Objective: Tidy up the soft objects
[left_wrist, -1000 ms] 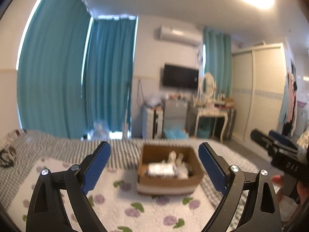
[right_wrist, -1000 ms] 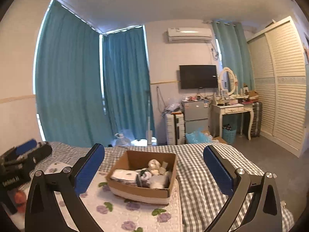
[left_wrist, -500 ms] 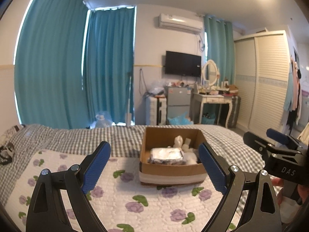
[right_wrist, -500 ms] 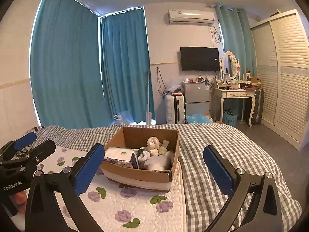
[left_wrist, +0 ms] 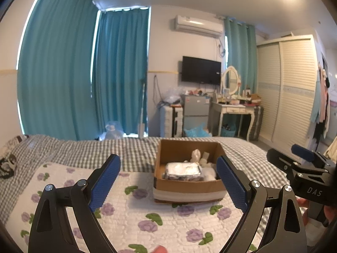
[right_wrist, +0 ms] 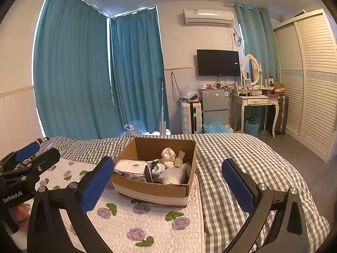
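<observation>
An open cardboard box [left_wrist: 189,186] [right_wrist: 147,191] sits on the bed, on a white quilt with purple flowers [left_wrist: 134,215] [right_wrist: 134,219]. Inside lie a wrapped white packet [left_wrist: 182,168] [right_wrist: 129,166], rolled white socks [right_wrist: 168,155] and other soft white pieces [right_wrist: 173,175]. My left gripper [left_wrist: 168,177] is open, held short of the box with nothing between its blue pads. My right gripper [right_wrist: 166,177] is open too, just in front of the box. Each gripper shows at the edge of the other's view.
A grey checked bedspread [right_wrist: 242,160] covers the rest of the bed. Beyond the bed's far edge stand teal curtains [right_wrist: 84,73], a small fridge [right_wrist: 214,107], a white dressing table [right_wrist: 254,103] and a slatted wardrobe [right_wrist: 311,80]. A dark patterned item [left_wrist: 7,164] lies at the far left.
Both views have tilted down and drawn a little closer to the box, which now sits lower and larger between the fingers. Both grippers stay open.
</observation>
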The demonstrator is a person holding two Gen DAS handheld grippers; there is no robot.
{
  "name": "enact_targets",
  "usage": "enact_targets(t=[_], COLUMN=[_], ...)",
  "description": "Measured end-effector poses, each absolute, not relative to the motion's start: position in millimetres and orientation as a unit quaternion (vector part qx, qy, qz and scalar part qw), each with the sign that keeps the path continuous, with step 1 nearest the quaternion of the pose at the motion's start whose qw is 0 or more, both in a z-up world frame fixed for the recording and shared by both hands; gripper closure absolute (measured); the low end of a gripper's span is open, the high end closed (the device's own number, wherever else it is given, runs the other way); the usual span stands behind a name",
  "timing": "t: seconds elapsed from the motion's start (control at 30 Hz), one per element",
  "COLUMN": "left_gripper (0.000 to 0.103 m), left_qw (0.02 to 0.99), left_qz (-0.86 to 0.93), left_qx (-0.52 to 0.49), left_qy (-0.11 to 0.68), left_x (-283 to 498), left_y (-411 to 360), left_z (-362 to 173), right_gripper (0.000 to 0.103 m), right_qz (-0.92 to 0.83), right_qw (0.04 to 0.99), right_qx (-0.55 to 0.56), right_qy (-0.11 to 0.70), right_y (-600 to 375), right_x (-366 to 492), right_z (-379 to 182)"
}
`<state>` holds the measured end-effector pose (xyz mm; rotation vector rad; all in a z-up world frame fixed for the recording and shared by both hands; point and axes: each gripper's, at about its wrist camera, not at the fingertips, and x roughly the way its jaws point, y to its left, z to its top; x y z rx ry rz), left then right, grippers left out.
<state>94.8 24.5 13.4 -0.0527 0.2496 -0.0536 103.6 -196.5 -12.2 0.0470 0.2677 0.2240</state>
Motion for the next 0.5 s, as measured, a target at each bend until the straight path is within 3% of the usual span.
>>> enact_targets(t=[0.5], left_gripper=[0.009], left_qw=[0.990], left_qz=[-0.024], left_qx=[-0.022], left_qy=[0.140], left_x=[98.9], left_y=[22.8], left_z=[8.5], right_gripper=[0.000], right_qz=[0.116], right_qw=[0.983], right_qx=[0.016], right_qy=[0.138], right_y=[-190.4], right_x=[106.2], right_z=[-18.9])
